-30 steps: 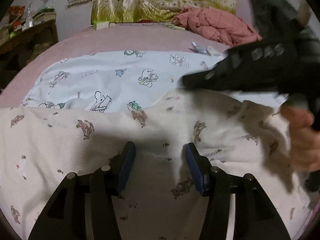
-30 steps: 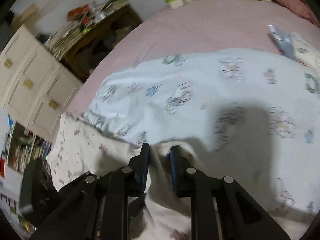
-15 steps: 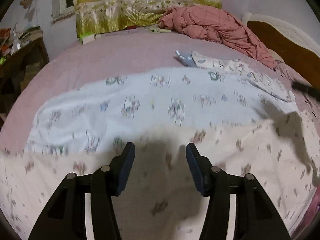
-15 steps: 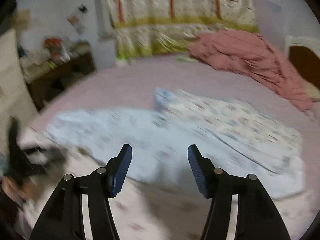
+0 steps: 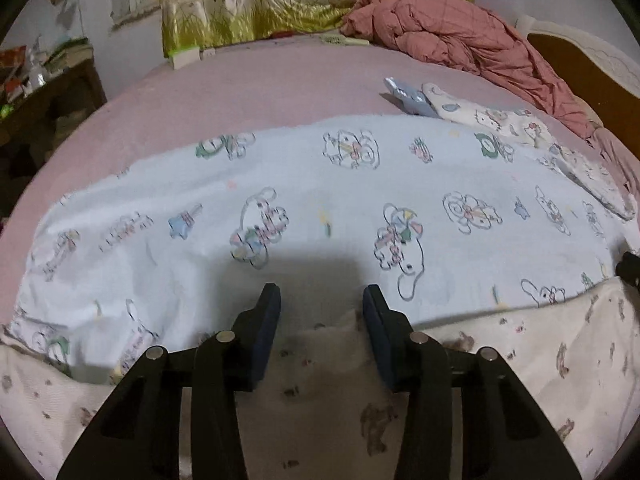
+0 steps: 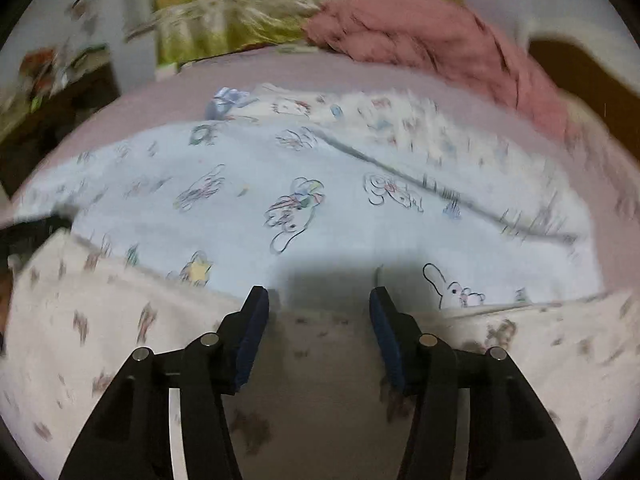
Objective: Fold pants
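Cream pants with small brown animal prints (image 5: 520,360) lie flat along the near edge of the bed, also in the right wrist view (image 6: 100,340). My left gripper (image 5: 320,312) is open and empty, hovering over the pants' far edge. My right gripper (image 6: 318,308) is open and empty, also above the pants' far edge. A dark tip of the right gripper shows at the right edge of the left wrist view (image 5: 630,268).
A pale blue cartoon-print cloth (image 5: 320,184) lies beyond the pants on the pink bed (image 5: 260,80). A white cartoon-print garment (image 5: 500,120) and a crumpled pink quilt (image 5: 460,40) lie at the back right. A dark cabinet (image 5: 44,92) stands at left.
My right gripper has let go of the pants fold, opened and swung right. My left gripper has pulled back toward the pants' far edge. The pants now lie flat.
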`<action>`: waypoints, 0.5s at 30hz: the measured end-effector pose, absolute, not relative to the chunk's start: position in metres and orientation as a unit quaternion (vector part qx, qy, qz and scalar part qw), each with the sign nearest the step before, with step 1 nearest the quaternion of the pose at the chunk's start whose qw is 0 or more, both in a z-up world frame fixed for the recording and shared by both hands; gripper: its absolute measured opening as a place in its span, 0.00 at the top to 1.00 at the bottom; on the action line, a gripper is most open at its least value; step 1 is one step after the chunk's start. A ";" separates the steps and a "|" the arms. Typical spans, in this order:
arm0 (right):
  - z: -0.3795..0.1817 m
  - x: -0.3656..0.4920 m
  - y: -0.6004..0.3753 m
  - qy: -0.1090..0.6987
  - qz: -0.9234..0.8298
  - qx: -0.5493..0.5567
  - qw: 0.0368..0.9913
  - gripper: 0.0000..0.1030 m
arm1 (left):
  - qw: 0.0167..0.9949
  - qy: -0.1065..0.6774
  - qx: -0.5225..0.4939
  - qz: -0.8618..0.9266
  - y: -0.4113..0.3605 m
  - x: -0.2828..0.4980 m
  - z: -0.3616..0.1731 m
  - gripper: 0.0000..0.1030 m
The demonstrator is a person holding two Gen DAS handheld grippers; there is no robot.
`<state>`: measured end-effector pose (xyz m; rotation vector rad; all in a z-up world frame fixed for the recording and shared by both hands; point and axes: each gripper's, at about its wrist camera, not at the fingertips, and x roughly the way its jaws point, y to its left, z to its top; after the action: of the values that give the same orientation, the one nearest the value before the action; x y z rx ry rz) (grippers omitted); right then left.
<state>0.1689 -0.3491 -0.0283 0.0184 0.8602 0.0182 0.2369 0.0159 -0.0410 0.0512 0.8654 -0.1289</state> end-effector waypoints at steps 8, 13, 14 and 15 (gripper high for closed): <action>0.004 0.135 -0.379 0.367 -0.063 0.037 0.927 0.51 | 0.922 0.381 0.003 -0.063 0.031 0.195 0.005 0.69; 0.028 0.084 -0.371 0.364 -0.004 0.062 0.929 0.51 | 0.892 0.438 0.009 -0.115 0.019 0.175 0.004 1.00; 0.030 0.078 -0.364 0.369 0.002 0.056 0.928 0.51 | 0.885 0.446 0.005 -0.130 0.014 0.174 0.001 1.00; 0.032 0.075 -0.359 0.371 0.006 0.051 0.927 0.51 | 0.881 0.451 0.001 -0.140 0.009 0.175 -0.002 1.00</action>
<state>0.0746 -0.3588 0.0315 0.1035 0.7603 0.0121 0.1751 0.0088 -0.0022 0.0030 0.9404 -0.2912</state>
